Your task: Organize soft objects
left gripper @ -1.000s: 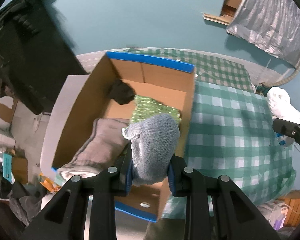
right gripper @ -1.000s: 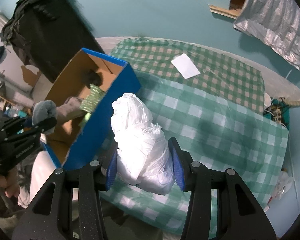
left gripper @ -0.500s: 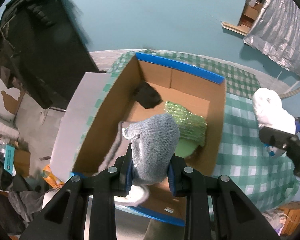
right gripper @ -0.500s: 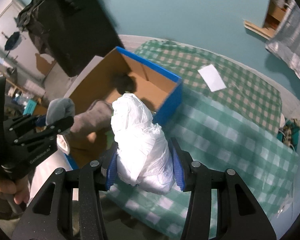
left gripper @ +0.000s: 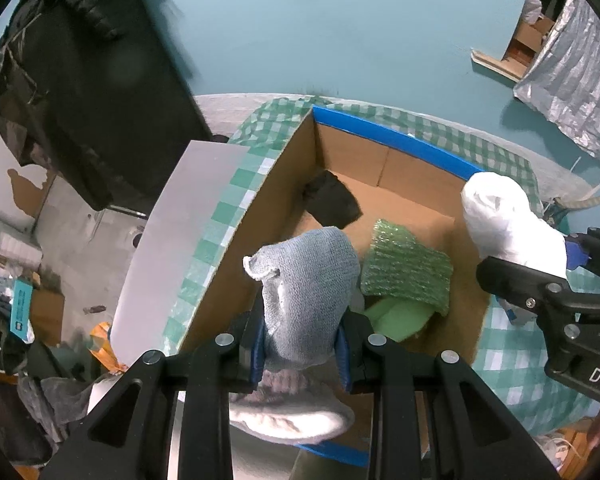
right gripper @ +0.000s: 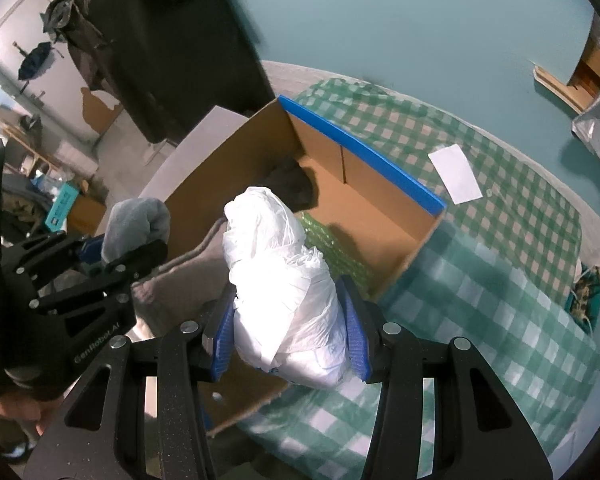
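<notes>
My left gripper (left gripper: pixel 302 354) is shut on a rolled grey knit sock (left gripper: pixel 310 288), held above the near end of an open cardboard box with blue outer sides (left gripper: pixel 392 136). My right gripper (right gripper: pixel 290 338) is shut on a crumpled white plastic bag (right gripper: pixel 284 292) over the box's near right part. The bag (left gripper: pixel 500 220) and the right gripper (left gripper: pixel 540 280) also show in the left wrist view, at the box's right wall. Inside the box lie a black cloth (left gripper: pixel 332 200), a green bubble-wrap piece (left gripper: pixel 404 268), green foam (left gripper: pixel 396 316) and a folded grey-beige garment (right gripper: pixel 180 284).
The box stands on a green-and-white checked cloth (right gripper: pixel 500 320) covering a table. A white paper slip (right gripper: pixel 456 174) lies on the cloth beyond the box. A grey board (left gripper: pixel 172 248) lies along the box's left side. A dark cabinet (left gripper: pixel 100 100) and floor clutter sit left.
Both grippers have moved left over the box, each still holding its load. The white bag went from above the checked cloth to above the box's interior.
</notes>
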